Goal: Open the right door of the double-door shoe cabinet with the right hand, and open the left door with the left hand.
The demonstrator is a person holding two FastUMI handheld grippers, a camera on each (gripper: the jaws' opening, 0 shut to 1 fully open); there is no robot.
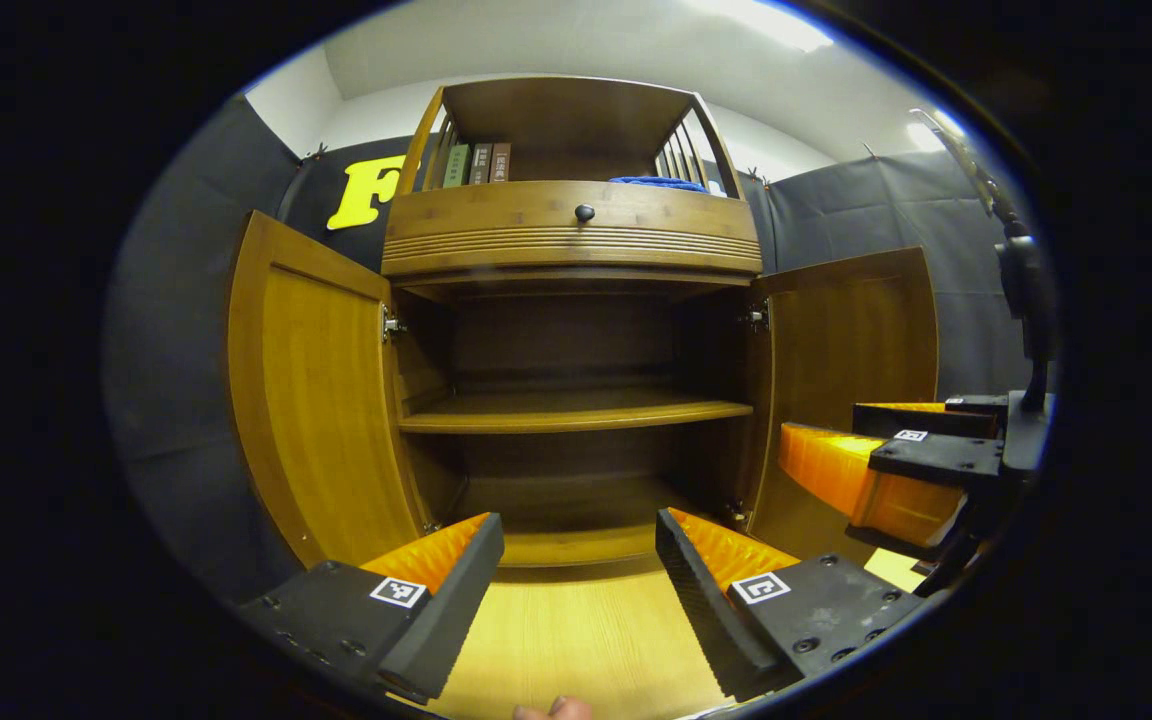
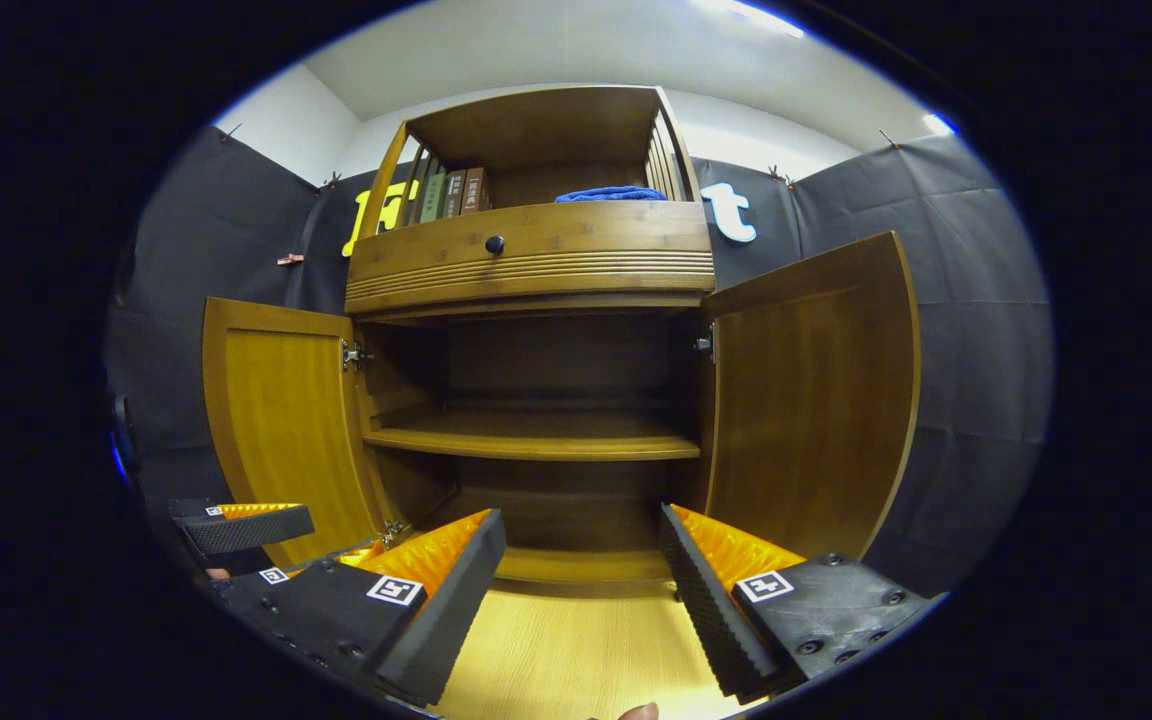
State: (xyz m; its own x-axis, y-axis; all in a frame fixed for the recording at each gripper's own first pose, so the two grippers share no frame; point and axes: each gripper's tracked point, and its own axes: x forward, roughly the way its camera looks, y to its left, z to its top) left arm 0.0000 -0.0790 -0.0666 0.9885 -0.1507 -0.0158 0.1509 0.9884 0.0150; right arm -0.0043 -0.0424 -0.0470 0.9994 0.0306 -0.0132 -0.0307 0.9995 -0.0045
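Note:
The wooden shoe cabinet (image 1: 572, 245) stands ahead with both doors swung wide. Its left door (image 1: 316, 400) and right door (image 1: 851, 350) both stand out toward me, showing one inner shelf (image 1: 576, 412). My left gripper (image 1: 579, 560) is open, held back from the cabinet over the floor, holding nothing. In the right gripper view the same cabinet (image 2: 531, 255) shows its left door (image 2: 281, 410) and right door (image 2: 816, 400) open. My right gripper (image 2: 581, 555) is open with nothing between its fingers. The right gripper (image 1: 896, 460) also appears at the right of the left gripper view.
Books (image 1: 476, 163) and a blue cloth (image 1: 661, 183) sit in the open top compartment above a drawer with a dark knob (image 1: 584, 212). Pale wood floor (image 1: 576, 640) lies before the cabinet. A dark stand (image 1: 1021, 290) rises at the far right. The left gripper (image 2: 241, 525) shows low left.

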